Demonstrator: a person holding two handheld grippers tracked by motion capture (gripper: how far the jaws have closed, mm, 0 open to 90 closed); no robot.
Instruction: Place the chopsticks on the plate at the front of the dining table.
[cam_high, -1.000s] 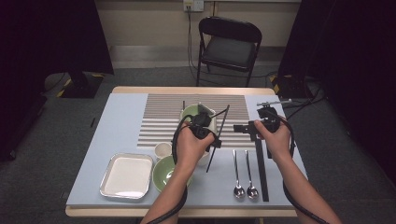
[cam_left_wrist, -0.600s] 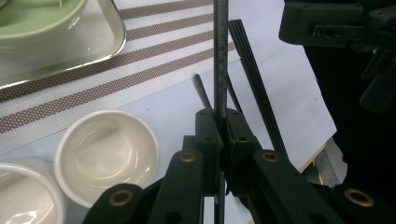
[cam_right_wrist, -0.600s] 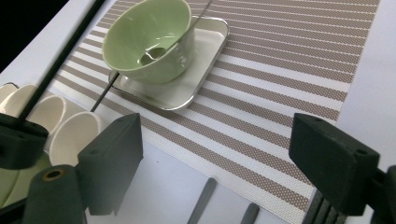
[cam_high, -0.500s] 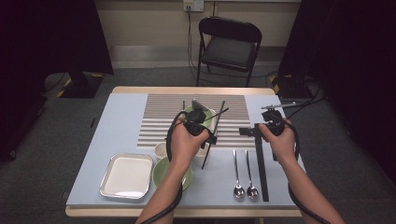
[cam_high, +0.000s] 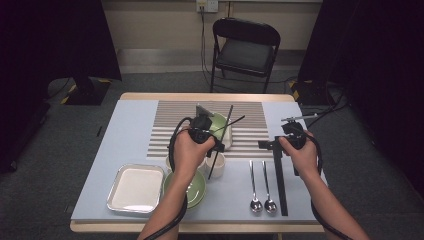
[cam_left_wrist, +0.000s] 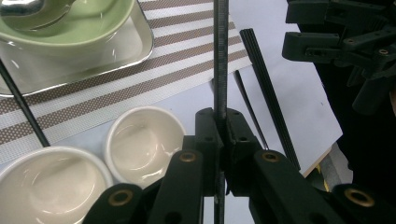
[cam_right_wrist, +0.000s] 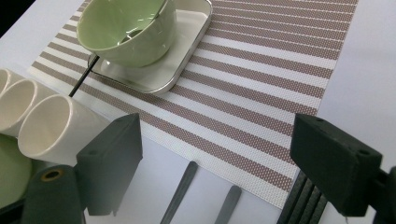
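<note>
My left gripper hangs over the middle of the table, shut on a thin black chopstick. Seen up close, that chopstick runs straight up from the closed fingertips of the left gripper. A second chopstick slants past two white cups. My right gripper hovers over the table's right side, above a long black strip. In its own view the right gripper is open with nothing between its pads. It faces a green bowl in a silver tray.
A striped placemat covers the far middle of the table. Two spoons lie near the front edge beside the black strip. An empty metal tray and a green bowl sit front left. A folding chair stands beyond the table.
My left hand has lifted and drifted toward the far left, with the chopstick still in its jaws. The right hand has sunk slightly toward the table.
</note>
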